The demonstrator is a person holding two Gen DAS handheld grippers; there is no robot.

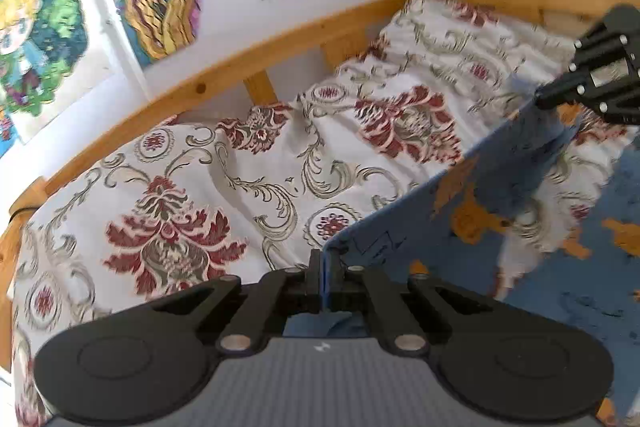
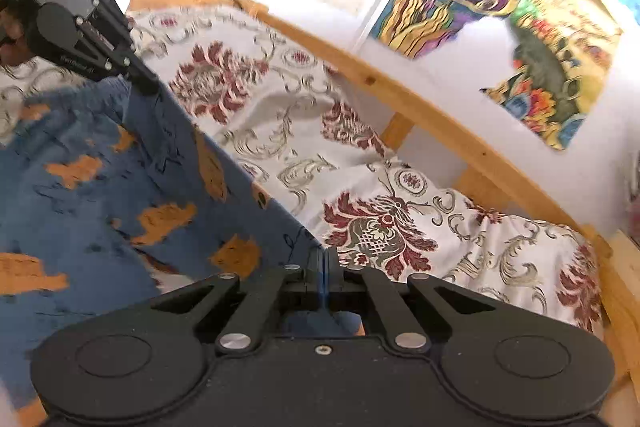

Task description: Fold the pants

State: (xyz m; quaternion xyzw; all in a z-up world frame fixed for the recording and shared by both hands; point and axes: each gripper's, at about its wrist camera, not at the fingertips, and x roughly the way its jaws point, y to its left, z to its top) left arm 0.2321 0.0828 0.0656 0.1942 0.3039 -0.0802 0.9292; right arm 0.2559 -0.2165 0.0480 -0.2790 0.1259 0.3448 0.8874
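Where fingers (image 1: 320,279) pinch, pants (image 1: 500,227) edge hidden

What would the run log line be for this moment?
left gripper: shut on pants | right gripper: shut on pants | edge taut above bedspread

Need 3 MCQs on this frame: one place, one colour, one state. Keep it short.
1. Where does the stretched edge of the pants run?
A. between the two tongs
B. along the wooden rail
C. under a pillow

2. Colour of the pants?
A. plain white
B. blue with orange patches
C. green

3. State of the left tongs?
A. wide open
B. shut on the pants
C. out of view

A: the edge spans from the left tongs to the right tongs.
B: blue cloth, orange blotches.
B: blue fabric is pinched between closed fingers.
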